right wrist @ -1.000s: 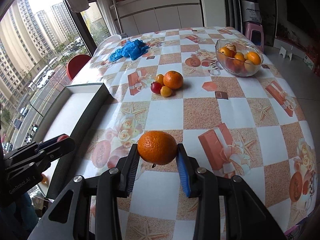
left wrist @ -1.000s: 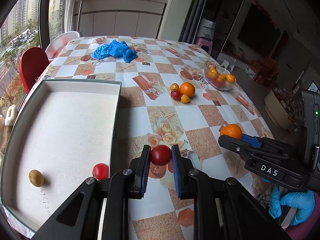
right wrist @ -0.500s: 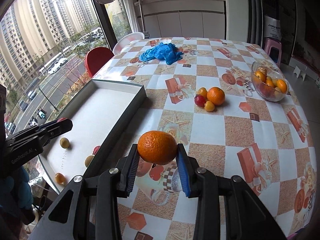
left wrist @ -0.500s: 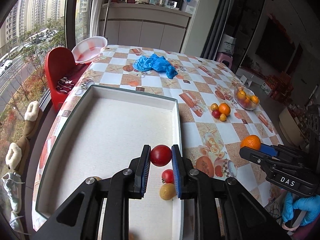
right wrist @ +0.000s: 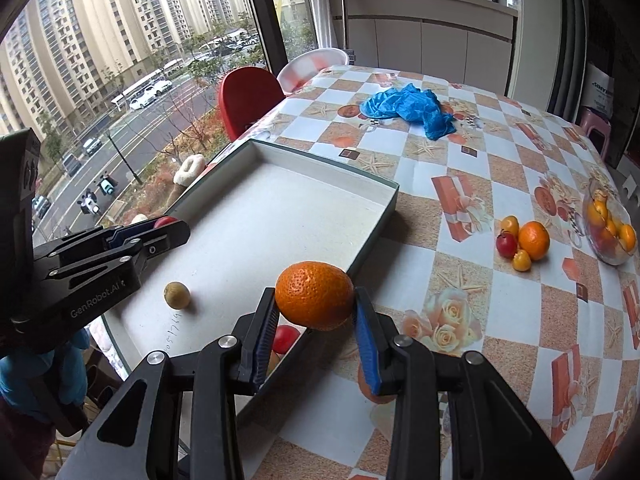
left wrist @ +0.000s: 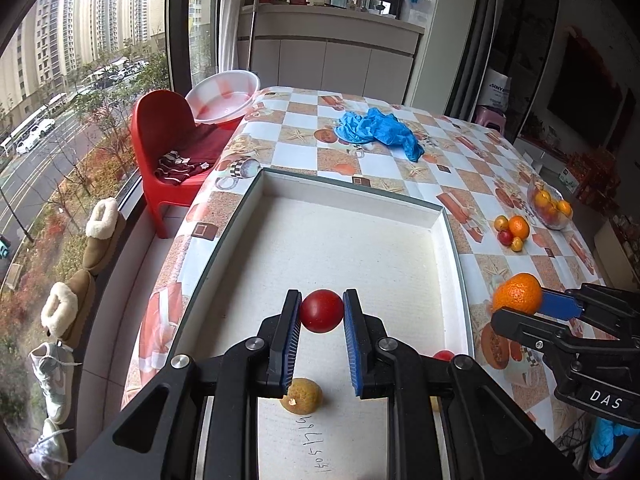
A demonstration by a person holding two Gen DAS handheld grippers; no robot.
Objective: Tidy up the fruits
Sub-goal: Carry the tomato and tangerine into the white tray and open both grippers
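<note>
A: What is gripped by the left tool (left wrist: 322, 312)?

B: A red fruit (left wrist: 322, 311) is clamped between its blue pads, the jaws being drawn in narrowly around it. The fruit is held above the white floor of the tray (left wrist: 448, 216). Below and behind the fingertips, a brownish round fruit (left wrist: 301, 396) is seen lying on the tray floor, and a second red fruit (left wrist: 443, 355) is partly hidden by the right-hand finger, at the tray's right wall.

A: And the right tool (right wrist: 316, 312)?

B: An orange (right wrist: 315, 295) is pinched between its pads, the jaws being set somewhat wider. It is held over the tray's near right corner, at the wall's edge. Ahead and to the right, a small cluster of fruit (right wrist: 522, 242) is seen on the patterned surface (right wrist: 472, 296), with a glass bowl (right wrist: 608, 228) of fruit further right. Blue gloves (right wrist: 408, 108) are seen far ahead.
</note>
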